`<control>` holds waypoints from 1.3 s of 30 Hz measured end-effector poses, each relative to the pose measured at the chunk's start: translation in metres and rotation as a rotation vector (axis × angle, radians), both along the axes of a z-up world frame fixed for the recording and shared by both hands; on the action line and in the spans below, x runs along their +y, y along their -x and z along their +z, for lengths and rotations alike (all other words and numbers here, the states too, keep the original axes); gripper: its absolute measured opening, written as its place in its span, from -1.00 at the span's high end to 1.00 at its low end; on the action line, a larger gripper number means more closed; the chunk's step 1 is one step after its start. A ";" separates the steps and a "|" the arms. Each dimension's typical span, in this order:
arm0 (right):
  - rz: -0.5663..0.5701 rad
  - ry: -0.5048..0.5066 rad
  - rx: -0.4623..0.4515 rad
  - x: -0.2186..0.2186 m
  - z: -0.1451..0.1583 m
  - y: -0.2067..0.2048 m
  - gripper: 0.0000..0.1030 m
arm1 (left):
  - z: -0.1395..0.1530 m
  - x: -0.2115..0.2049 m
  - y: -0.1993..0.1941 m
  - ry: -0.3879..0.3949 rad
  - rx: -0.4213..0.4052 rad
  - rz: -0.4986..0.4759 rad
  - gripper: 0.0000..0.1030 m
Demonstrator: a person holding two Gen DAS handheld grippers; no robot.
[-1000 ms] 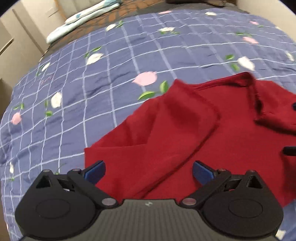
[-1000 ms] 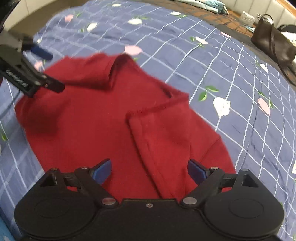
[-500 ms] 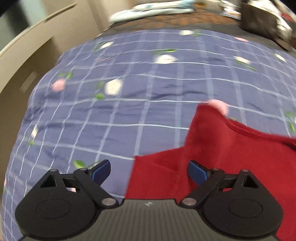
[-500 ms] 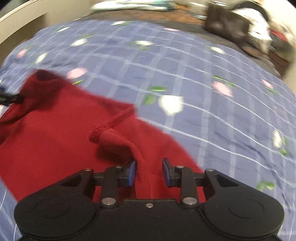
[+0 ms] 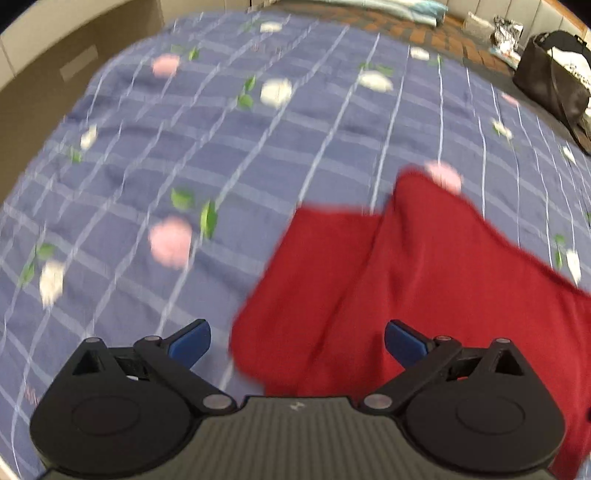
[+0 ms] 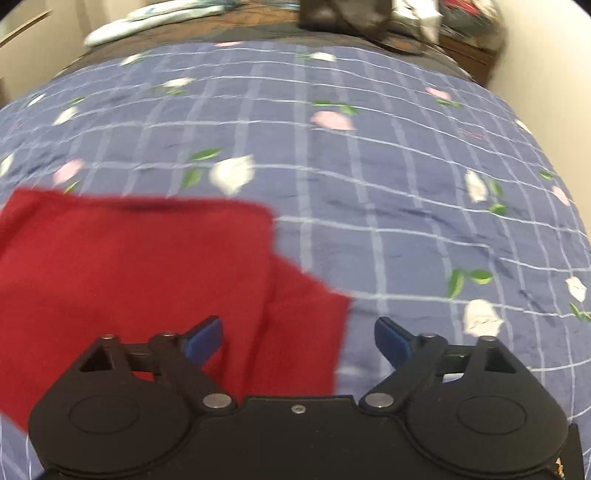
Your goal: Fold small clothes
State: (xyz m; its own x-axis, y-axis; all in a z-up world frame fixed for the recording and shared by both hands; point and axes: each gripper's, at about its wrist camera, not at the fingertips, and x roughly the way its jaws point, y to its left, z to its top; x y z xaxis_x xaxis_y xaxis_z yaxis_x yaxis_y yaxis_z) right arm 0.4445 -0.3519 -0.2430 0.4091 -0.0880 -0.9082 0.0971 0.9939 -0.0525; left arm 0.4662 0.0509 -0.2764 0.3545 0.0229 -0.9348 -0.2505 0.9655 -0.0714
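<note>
A small red knit garment (image 5: 424,269) lies partly folded on the blue floral bedspread (image 5: 221,155). In the left wrist view its left edge sits just ahead of my left gripper (image 5: 297,341), which is open and empty above that edge. In the right wrist view the garment (image 6: 147,266) fills the lower left, with a folded flap on top. My right gripper (image 6: 299,339) is open and empty over the garment's right corner. Both views are motion-blurred.
A dark handbag (image 5: 550,77) lies at the far right of the bed, also in the right wrist view (image 6: 343,14). A pale folded blanket (image 6: 147,22) lies at the bed's far end. A beige wall panel (image 5: 74,62) borders the bed on the left.
My right gripper, shut on a fold of the garment half a second ago, has opened and let it go; the fold now lies flat. Both grippers have swung outward toward the garment's edges.
</note>
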 end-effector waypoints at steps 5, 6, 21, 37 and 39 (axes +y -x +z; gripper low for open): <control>0.096 -0.046 0.037 0.043 -0.006 0.045 -0.93 | -0.012 0.006 0.037 0.073 0.074 -0.005 -0.99; 0.093 -0.060 0.056 0.048 -0.008 0.053 -0.93 | -0.014 0.008 0.042 0.086 0.079 -0.004 -0.99; -0.143 -0.360 0.178 0.016 -0.026 0.082 0.58 | 0.006 0.017 0.043 0.264 0.092 -0.149 0.74; -0.023 -0.185 0.206 0.035 -0.010 0.073 0.62 | 0.009 0.038 0.034 0.272 0.158 -0.220 0.48; -0.049 -0.176 0.207 0.037 -0.008 0.074 0.50 | 0.012 0.040 0.035 0.247 0.161 -0.227 0.48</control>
State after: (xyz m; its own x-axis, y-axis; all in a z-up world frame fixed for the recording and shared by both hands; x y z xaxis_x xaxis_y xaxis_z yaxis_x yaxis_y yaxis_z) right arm 0.3708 -0.3152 -0.2510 0.2120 0.0639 -0.9752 0.1505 0.9838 0.0972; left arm 0.4311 0.0911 -0.2646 0.1723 -0.2723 -0.9467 -0.0595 0.9564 -0.2859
